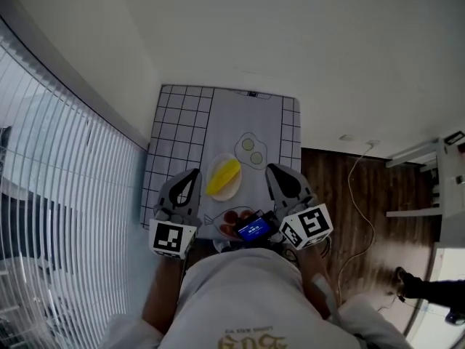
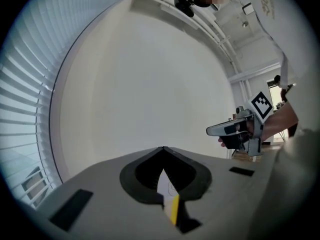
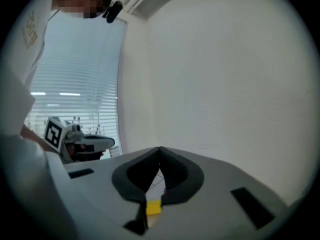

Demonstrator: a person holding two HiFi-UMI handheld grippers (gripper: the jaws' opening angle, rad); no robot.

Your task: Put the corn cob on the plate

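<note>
In the head view a yellow corn cob (image 1: 223, 177) lies on a small white plate (image 1: 232, 190) on the table's checked cloth (image 1: 178, 129). My left gripper (image 1: 194, 173) is held up to the left of the plate and my right gripper (image 1: 273, 168) to its right, both raised above the table. Each is shut with nothing between its jaws. In the left gripper view the closed jaws (image 2: 163, 149) point at a bare wall, with a sliver of corn (image 2: 173, 209) showing below. The right gripper view shows its closed jaws (image 3: 160, 149) and a yellow bit of corn (image 3: 153, 207).
A toy fried egg (image 1: 252, 150) lies behind the plate. A bowl of red pieces (image 1: 232, 220) and a small device with a blue screen (image 1: 253, 229) sit at the table's near edge. Window blinds (image 1: 65, 173) run along the left, wooden floor (image 1: 349, 209) on the right.
</note>
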